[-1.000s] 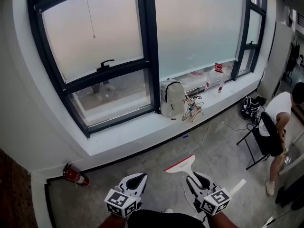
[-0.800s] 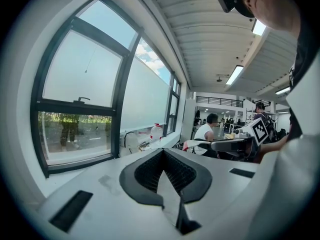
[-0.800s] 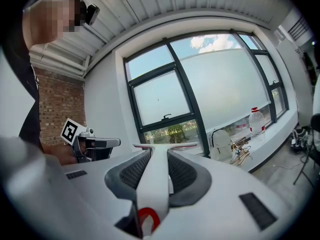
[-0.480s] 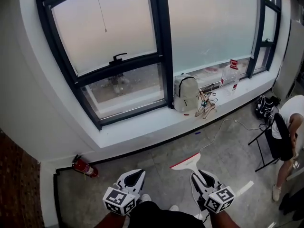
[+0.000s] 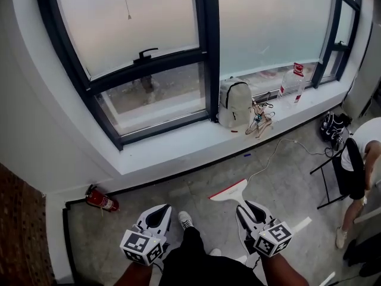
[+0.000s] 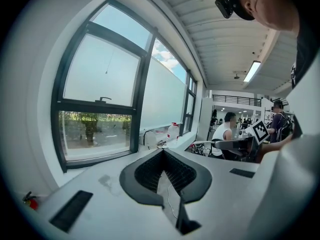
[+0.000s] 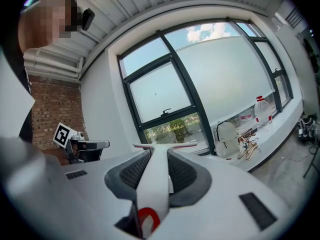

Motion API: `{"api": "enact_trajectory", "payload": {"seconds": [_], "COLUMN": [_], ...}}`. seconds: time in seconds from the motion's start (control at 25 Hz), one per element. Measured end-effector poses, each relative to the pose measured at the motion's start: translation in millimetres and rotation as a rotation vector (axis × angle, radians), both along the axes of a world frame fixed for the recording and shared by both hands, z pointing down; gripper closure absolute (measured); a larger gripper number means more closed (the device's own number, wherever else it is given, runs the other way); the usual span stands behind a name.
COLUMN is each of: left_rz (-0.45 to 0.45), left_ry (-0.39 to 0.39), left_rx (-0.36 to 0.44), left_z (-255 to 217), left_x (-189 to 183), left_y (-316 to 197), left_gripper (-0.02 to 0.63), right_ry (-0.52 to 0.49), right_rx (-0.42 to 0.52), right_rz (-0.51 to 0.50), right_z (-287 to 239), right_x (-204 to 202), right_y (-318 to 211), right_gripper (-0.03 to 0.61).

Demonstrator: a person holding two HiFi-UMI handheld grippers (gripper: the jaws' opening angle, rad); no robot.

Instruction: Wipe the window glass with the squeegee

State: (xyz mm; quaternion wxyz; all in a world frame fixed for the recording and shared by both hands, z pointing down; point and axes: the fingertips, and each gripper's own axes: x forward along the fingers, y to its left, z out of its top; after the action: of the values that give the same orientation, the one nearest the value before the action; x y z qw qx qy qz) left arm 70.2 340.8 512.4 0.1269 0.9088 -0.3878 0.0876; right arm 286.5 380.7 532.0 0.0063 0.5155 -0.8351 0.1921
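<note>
Squeegee [image 5: 230, 190] is clamped by its white handle in the right tongs [image 5: 245, 208]. Its red-edged blade points ahead, over the concrete floor [image 5: 280, 183] and well apart from the window glass [image 5: 149, 97]. In the right gripper view both ribbed pads [image 7: 131, 170] press on the handle, and the blade sits crosswise just past the tips. Left tongs [image 5: 156, 214] are slightly parted with nothing between them; in the left gripper view only floor and a thin cable show through the narrow gap. Both tongs are held low, in front of the person's legs.

The window has a black frame, frosted upper panes and a clear lower pane with greenery behind it. On the white sill [image 5: 178, 146] are a pale backpack [image 5: 234, 103], a tangle of hangers [image 5: 259, 121] just beside it, and a plastic bottle [image 5: 292, 81] further right. A red fire extinguisher [image 5: 99, 200] lies at the wall's foot, left. A person [image 5: 360, 159] bends by a folding chair at the right edge.
</note>
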Motion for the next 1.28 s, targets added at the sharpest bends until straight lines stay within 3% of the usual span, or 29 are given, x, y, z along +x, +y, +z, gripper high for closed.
{"api": "enact_trajectory", "payload": {"seconds": [0.28,0.72,0.88,1.28], "left_rz": [-0.051,-0.032,-0.006,-0.002], "left_ry": [0.061,0.055,0.071,0.098], "left_rx": [-0.015,0.018,-0.031,0.021], "left_z": [13,8,8,-8], "left_x": [-20,-59,-83,-123], "left_y": [-80,-234,-276,-332], "left_gripper": [0.612,0.612,0.614,0.614], "right_ry": [0.034,0.057,0.061,0.071], "right_rx": [-0.034,-0.058,-0.032,0.048], "right_rz": [-0.021,-0.049,-0.048,-0.067], "right_z": [6,-2,-20,-52], "right_x": [-15,-65,-90,-143], "right_y": [-77,-247,-303,-362], "right_gripper": [0.487,0.486,0.487,0.486]}}
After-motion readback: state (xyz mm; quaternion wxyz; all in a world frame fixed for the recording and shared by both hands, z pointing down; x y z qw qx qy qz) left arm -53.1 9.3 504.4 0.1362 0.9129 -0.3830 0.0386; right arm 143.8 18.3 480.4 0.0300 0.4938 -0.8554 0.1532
